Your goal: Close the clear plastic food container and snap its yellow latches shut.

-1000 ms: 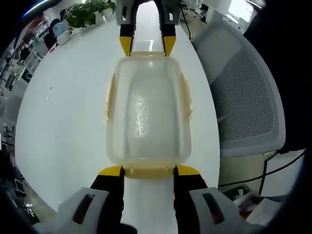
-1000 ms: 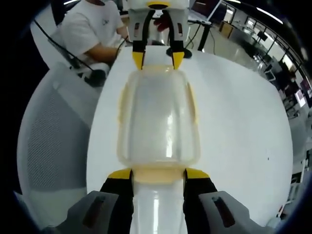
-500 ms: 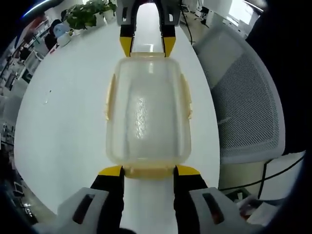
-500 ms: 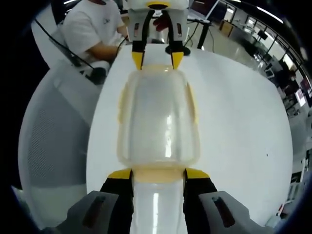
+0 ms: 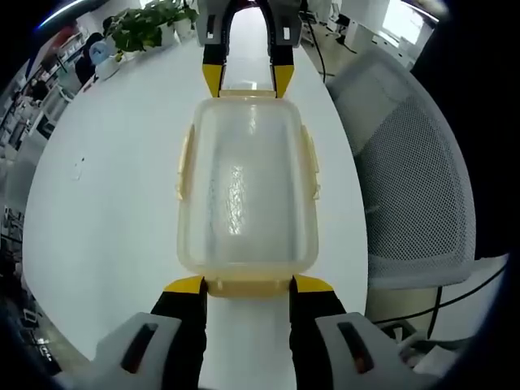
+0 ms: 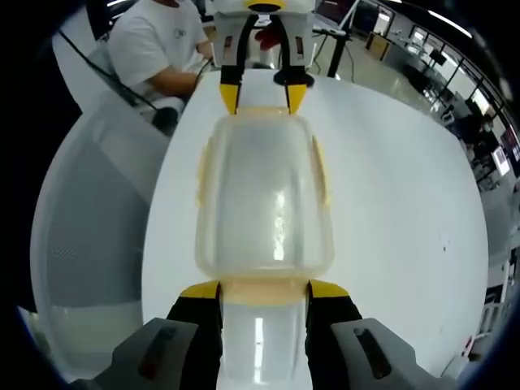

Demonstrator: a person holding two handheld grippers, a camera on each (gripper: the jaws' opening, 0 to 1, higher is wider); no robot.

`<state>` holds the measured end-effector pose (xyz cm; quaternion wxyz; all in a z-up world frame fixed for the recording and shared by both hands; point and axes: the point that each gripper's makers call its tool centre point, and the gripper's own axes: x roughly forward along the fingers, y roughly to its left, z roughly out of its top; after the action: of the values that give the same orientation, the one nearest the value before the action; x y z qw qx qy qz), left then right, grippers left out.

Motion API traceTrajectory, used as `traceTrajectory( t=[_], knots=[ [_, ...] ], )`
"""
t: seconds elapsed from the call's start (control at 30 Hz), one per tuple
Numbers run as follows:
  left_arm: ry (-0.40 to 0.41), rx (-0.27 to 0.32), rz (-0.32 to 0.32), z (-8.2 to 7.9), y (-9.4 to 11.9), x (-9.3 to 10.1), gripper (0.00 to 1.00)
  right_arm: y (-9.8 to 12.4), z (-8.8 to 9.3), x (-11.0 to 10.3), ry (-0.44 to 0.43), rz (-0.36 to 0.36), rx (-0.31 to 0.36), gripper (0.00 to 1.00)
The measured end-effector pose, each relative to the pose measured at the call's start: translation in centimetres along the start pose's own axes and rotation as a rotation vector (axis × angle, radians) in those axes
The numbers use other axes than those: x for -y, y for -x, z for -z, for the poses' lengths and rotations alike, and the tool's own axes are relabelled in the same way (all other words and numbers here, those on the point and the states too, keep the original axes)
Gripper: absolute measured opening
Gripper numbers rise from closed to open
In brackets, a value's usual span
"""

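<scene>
Container (image 5: 244,191) sits lidded on the white desk (image 5: 106,203), bracketed end to end by your left tool (image 5: 248,284) and right tool (image 6: 264,288), both spread wide, so press each end latch (image 5: 248,286) squarely down.

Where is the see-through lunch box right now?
The clear container sits on the white table, mid-picture in both gripper views, between the left gripper at one short end and the right gripper at the other.
</scene>
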<state>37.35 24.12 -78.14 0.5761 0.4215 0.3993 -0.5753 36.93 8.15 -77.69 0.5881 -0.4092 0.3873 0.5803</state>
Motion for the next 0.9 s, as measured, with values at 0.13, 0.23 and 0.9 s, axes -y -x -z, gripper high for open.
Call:
traceTrajectory(
  t=[0.13, 0.23, 0.9],
  knots=[
    [-0.007, -0.001, 0.004, -0.6, -0.2, 0.0, 0.38, 0.0, 0.5, 0.0, -0.004, -0.004, -0.004, 0.38],
    [-0.004, -0.001, 0.007, -0.9, -0.2, 0.0, 0.38, 0.2, 0.8, 0.0, -0.006, -0.005, -0.006, 0.38],
    [-0.012, 0.001, 0.015, -3.3, -1.2, 0.0, 0.38, 1.2, 3.2, -0.2, -0.020, -0.002, -0.005, 0.38]
  ],
)
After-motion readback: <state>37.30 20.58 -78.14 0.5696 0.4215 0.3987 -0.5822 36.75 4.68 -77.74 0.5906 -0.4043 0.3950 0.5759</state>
